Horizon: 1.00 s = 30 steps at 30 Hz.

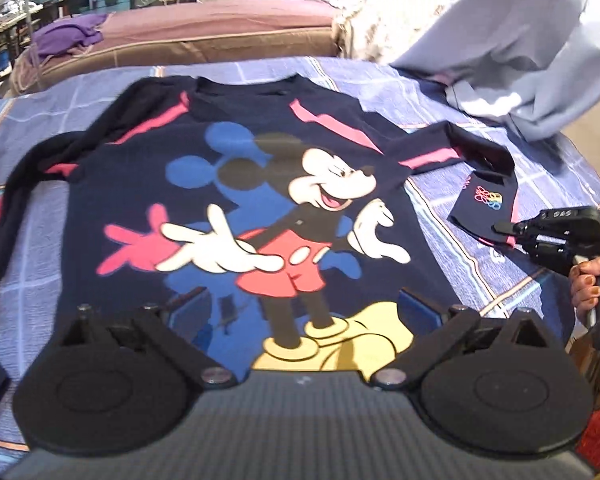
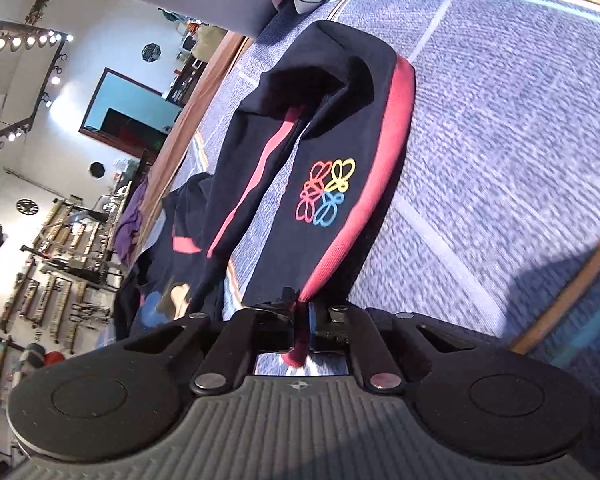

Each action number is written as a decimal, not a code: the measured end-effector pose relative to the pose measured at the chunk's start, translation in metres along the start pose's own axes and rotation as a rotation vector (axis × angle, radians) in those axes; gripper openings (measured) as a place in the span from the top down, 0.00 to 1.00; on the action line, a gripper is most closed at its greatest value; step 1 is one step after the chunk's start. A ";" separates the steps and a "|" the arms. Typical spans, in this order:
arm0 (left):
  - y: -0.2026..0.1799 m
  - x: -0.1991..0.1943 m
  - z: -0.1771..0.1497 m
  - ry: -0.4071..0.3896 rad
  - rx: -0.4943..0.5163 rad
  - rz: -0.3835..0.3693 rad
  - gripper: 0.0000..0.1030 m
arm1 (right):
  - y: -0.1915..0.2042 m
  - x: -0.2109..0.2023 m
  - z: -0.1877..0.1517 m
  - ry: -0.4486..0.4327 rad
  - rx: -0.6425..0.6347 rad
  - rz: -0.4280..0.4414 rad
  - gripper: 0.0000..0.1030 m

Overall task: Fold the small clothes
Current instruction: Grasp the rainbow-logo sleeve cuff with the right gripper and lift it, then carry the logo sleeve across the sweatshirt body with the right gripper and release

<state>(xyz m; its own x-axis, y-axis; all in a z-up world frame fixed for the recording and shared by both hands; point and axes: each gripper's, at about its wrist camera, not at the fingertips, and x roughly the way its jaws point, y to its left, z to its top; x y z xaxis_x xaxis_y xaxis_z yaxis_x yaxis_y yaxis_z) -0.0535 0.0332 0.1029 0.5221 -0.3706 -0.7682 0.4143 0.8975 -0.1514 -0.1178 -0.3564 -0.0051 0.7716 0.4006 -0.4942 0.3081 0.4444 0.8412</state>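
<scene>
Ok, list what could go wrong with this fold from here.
1. The right claw pinches only the pink cuff edge, so the sleeve may slip out.
2. The left claw is open above the shirt, holding nothing, so pulling the sleeve could drag the shirt askew.

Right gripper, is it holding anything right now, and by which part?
Yes: the right gripper is shut on the sweatshirt, pinching the pink cuff at the sleeve's end.

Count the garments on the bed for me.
2. A navy shirt lies flat mid-bed, its cuff pinched in the right gripper. A grey garment is heaped at the far right corner. Others may be hidden.
</scene>
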 end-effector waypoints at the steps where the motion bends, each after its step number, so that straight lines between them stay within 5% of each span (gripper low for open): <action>1: -0.004 0.002 0.000 0.009 0.006 -0.010 0.02 | 0.000 -0.006 -0.002 0.018 0.022 0.055 0.91; 5: -0.012 0.008 -0.001 0.030 -0.023 -0.089 0.02 | 0.016 -0.025 -0.015 0.112 0.033 0.298 0.91; 13: -0.001 0.015 0.004 0.025 -0.305 -0.368 0.02 | 0.039 -0.033 -0.035 0.208 0.017 0.398 0.91; 17: -0.003 0.010 0.005 0.014 -0.234 -0.291 0.02 | 0.049 -0.031 -0.043 0.278 0.010 0.472 0.91; 22: 0.024 -0.002 0.003 -0.011 -0.307 -0.234 0.02 | 0.080 -0.013 -0.055 0.359 -0.107 0.494 0.91; 26: 0.055 -0.040 0.006 -0.111 -0.320 -0.092 0.02 | 0.117 0.013 -0.066 0.417 -0.208 0.537 0.91; 30: 0.093 -0.099 0.003 -0.249 -0.359 0.083 0.02 | 0.174 0.036 -0.083 0.481 -0.282 0.727 0.91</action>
<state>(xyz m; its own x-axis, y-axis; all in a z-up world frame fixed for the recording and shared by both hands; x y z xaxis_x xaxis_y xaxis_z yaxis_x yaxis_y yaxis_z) -0.0646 0.1525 0.1670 0.7246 -0.3011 -0.6199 0.1016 0.9364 -0.3360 -0.0824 -0.1984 0.1054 0.3874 0.9208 0.0449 -0.3592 0.1059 0.9272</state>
